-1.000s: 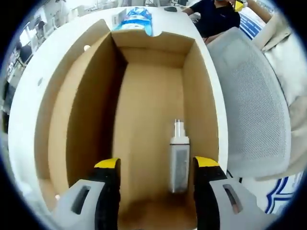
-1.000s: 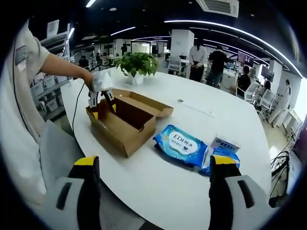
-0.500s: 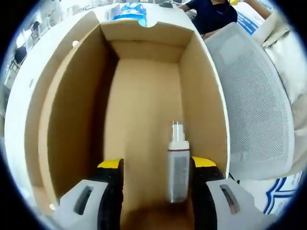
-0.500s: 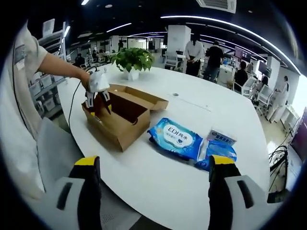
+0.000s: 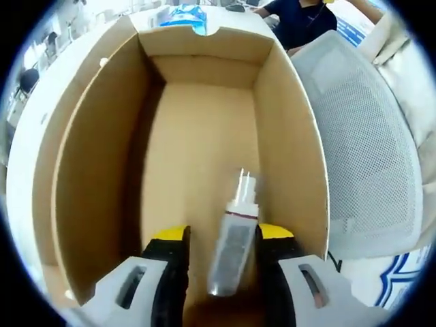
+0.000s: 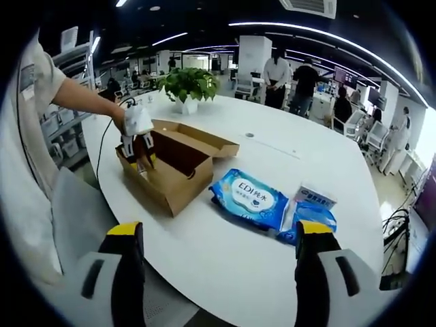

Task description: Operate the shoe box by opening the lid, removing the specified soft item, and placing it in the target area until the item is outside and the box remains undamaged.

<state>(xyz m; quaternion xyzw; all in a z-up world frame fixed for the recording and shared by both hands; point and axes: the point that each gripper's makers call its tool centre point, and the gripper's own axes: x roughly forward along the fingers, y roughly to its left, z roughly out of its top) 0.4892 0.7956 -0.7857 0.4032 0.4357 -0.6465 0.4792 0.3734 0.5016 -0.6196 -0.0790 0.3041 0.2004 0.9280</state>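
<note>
Box [image 5: 204, 129] lid open | left jaws flank tube [image 5: 231, 238], contact unclear | right jaws apart

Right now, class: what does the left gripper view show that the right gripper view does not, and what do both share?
Left gripper view alone: the box's bare inside, with a small tube lying between the closing jaws of the left gripper, and a mesh chair.

Right gripper view alone: the open right gripper, a plant, a small pack and people standing far off.

Both: the open box, the blue wipes pack and the white table.
</note>
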